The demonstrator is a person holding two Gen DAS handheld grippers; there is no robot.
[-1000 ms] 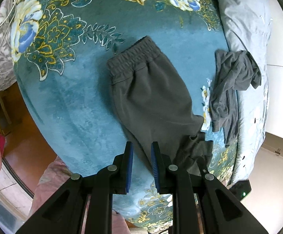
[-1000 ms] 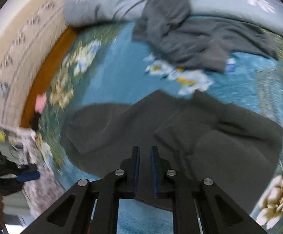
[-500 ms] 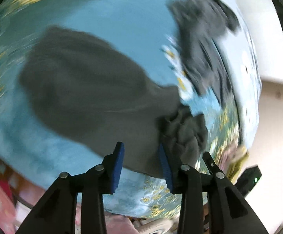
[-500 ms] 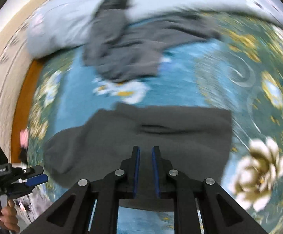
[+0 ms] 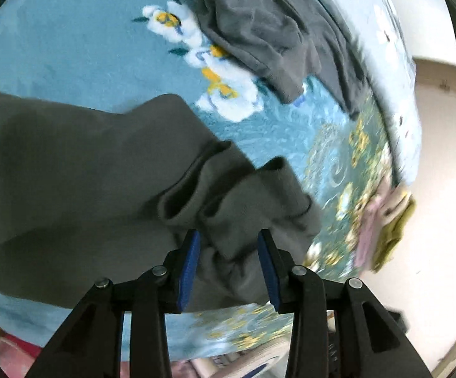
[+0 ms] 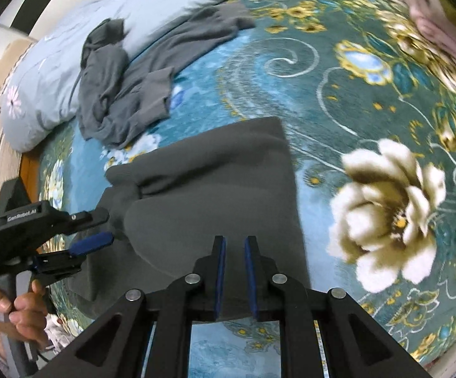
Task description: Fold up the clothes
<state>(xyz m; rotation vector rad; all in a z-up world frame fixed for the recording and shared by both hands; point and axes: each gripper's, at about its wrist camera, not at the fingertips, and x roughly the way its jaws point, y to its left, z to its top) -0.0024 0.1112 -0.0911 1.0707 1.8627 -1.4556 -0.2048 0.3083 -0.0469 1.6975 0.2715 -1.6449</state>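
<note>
The dark grey trousers (image 6: 209,189) lie flat on a teal blanket with big flowers (image 6: 353,100) on the bed. The left gripper (image 5: 228,264) has its jaws wide apart, and a bunched, wrinkly end of the trousers (image 5: 237,208) sits right between and just ahead of them, but the blue pads do not squeeze it. From the other side you can see a hand (image 6: 14,312) holding that gripper's handle. The right gripper (image 6: 234,271) has its jaws close together with only a thin gap, and the near edge of the trousers lies just in front of them; I cannot tell if any cloth is pinched there. Farther ahead of both jaws, a lighter grey top (image 6: 127,85) lies in a messy heap, partly on a pale blue pillow (image 6: 54,72).
</note>
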